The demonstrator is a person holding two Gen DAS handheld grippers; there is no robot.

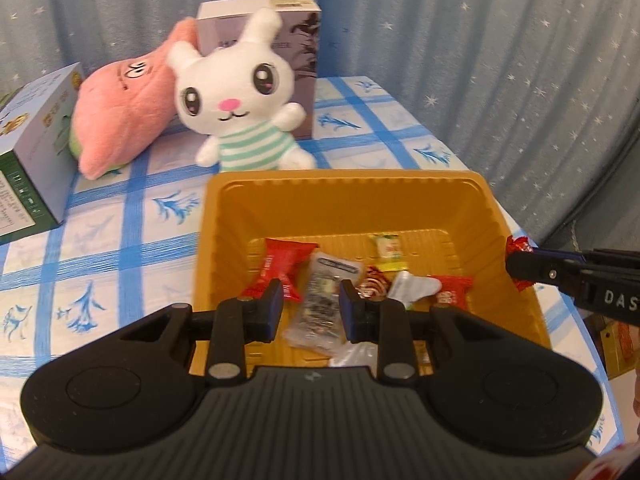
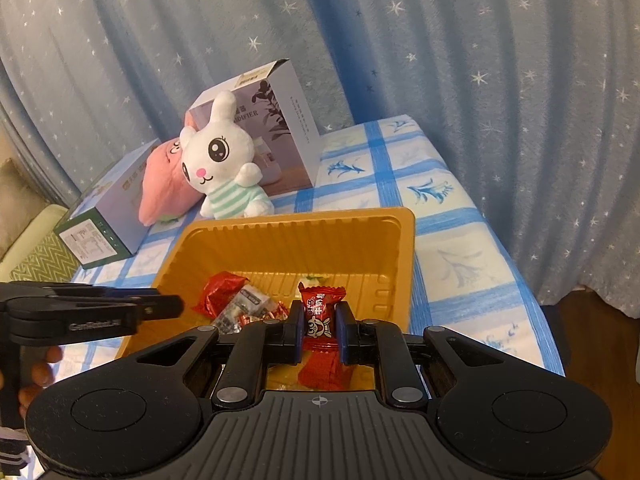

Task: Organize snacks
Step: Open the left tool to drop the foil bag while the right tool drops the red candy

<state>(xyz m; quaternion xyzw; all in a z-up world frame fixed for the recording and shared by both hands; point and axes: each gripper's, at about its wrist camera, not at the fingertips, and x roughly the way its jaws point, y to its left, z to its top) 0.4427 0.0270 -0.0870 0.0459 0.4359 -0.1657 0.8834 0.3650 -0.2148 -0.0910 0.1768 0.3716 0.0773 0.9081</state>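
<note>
A yellow plastic tray (image 1: 344,200) sits on the blue-checked table and holds several wrapped snacks, among them a red packet (image 1: 280,268) and a clear packet (image 1: 324,300). My left gripper (image 1: 310,304) hovers open and empty over the tray's near part, above the clear packet. My right gripper (image 2: 318,322) is shut on a red wrapped candy (image 2: 320,308), held above the tray's (image 2: 400,248) near right side. In the left wrist view the right gripper (image 1: 520,270) comes in from the right over the tray's rim.
A white plush rabbit (image 1: 240,100) and a pink plush (image 1: 120,112) sit behind the tray. A grey box (image 1: 304,60) stands at the back, a green-white box (image 1: 32,152) at the left. Blue curtains surround the table; its right edge (image 2: 520,280) is close.
</note>
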